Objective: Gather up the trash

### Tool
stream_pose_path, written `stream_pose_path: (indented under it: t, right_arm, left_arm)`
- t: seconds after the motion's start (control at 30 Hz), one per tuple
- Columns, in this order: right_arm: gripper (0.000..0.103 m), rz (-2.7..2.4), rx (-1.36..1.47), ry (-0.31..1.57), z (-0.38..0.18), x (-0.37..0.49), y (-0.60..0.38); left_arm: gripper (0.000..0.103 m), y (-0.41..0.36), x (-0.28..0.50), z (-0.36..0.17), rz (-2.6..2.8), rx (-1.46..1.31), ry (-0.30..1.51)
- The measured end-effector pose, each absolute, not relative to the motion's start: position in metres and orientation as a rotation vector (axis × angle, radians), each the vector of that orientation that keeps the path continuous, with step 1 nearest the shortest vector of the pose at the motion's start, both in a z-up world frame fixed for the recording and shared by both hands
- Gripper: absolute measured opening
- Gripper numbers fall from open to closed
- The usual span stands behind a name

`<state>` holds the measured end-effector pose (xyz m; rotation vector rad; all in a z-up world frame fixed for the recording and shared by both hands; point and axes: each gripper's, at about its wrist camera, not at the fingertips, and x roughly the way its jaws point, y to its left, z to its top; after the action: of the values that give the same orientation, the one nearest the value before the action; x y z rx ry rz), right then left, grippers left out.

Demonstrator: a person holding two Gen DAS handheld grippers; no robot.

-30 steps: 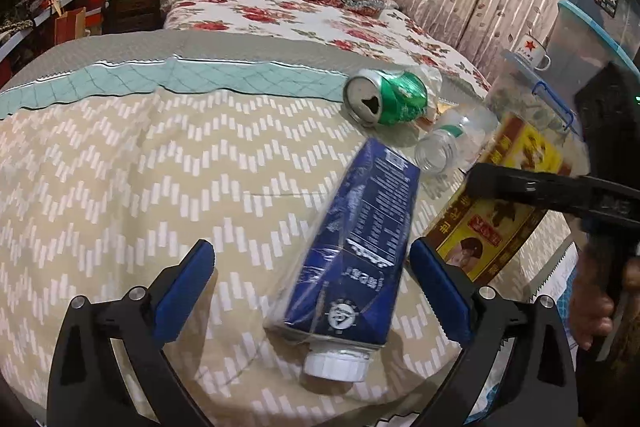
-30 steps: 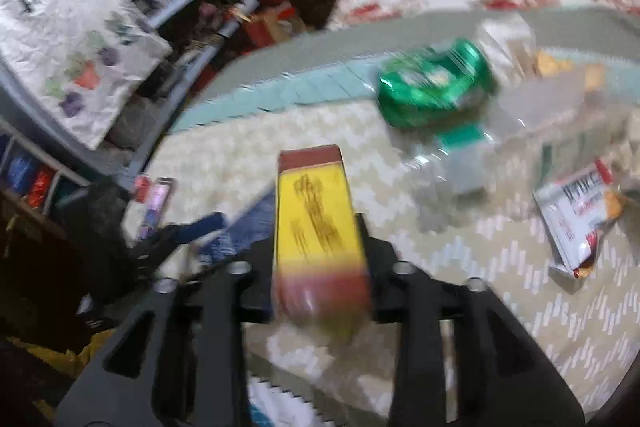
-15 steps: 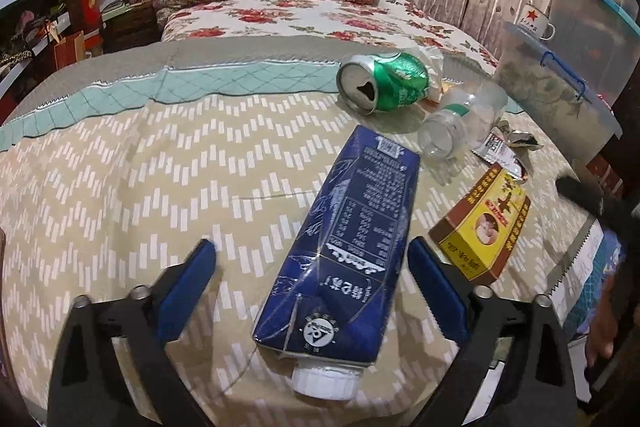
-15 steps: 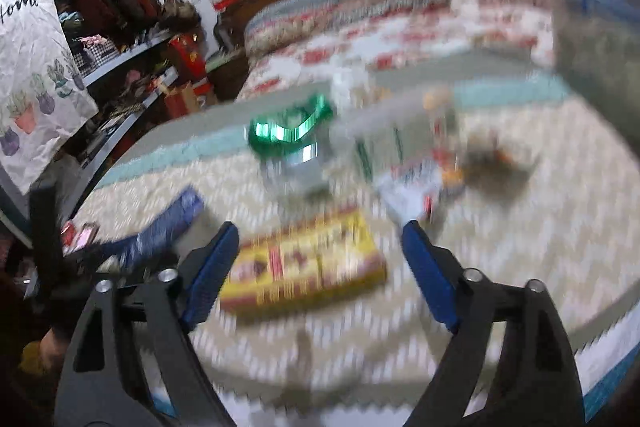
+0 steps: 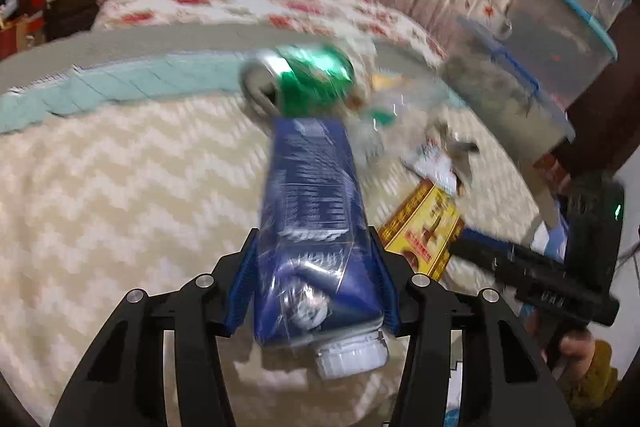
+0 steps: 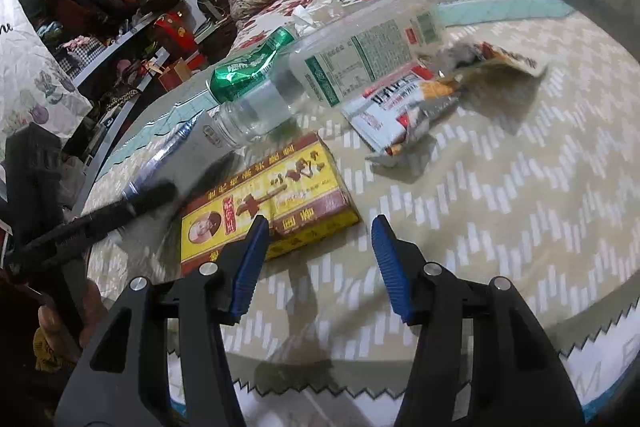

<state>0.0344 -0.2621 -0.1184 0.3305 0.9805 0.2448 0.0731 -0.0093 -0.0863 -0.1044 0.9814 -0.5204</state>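
Presently: left gripper (image 5: 314, 283) clenched on crumpled blue carton (image 5: 314, 227); right gripper (image 6: 316, 267) spread, empty. Risk: glossy carton slipping forward from pads.

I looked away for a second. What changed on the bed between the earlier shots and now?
The left tool closed on the blue carton, which lay loose between its fingers before. The right tool let go of the yellow box and now hangs open over it. The green can, clear bottle and wrappers stayed put.
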Motion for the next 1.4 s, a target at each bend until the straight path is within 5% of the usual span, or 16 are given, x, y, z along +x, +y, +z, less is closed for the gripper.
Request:
stream_pose_path:
  t: [0.2, 0.33, 0.63, 0.77, 0.8, 0.9, 1.07, 1.1, 1.13, 1.4]
  right_arm:
    - [0.057, 0.289, 0.370, 0.950, -0.115, 0.059, -0.260]
    - [0.077, 0.299, 0.331, 0.877, -0.103, 0.063, -0.242]
    - [0.094, 0.255, 0.099, 0.837, -0.099, 0.014, -0.200]
    - [0.091, 0.240, 0.016, 0.930, -0.121, 0.012, -0.188]
    - [0.079, 0.241, 0.014, 0.912, -0.119, 0.008, -0.190]
    - [0.073, 0.257, 0.015, 0.903, -0.114, 0.000, -0.198]
    - [0.071, 0.286, 0.003, 0.854, -0.104, -0.029, -0.212]
    - [0.071, 0.293, -0.002, 0.846, -0.102, -0.031, -0.214]
    - [0.070, 0.304, -0.002, 0.834, -0.100, -0.037, -0.216]
    - [0.067, 0.268, -0.001, 0.584, -0.060, -0.067, -0.233]
  left_arm:
    - [0.047, -0.015, 0.046, -0.096, -0.632, -0.149, 1.041]
    - [0.047, -0.010, 0.028, -0.095, -0.631, -0.129, 1.039]
    - [0.051, 0.025, 0.033, -0.088, -0.410, -0.135, 0.973]
    - [0.071, 0.014, 0.031, -0.087, -0.401, -0.075, 0.967]
    - [0.078, 0.012, 0.029, -0.086, -0.392, -0.051, 0.963]
    - [0.088, 0.015, 0.028, -0.084, -0.360, -0.024, 0.940]
    - [0.084, 0.011, 0.029, -0.082, -0.347, 0.002, 0.926]
    - [0.059, 0.008, 0.029, -0.085, -0.353, 0.018, 0.930]
    - [0.050, 0.005, 0.031, -0.089, -0.366, 0.034, 0.951]
    - [0.050, 0.007, 0.015, -0.057, -0.446, -0.051, 0.862]
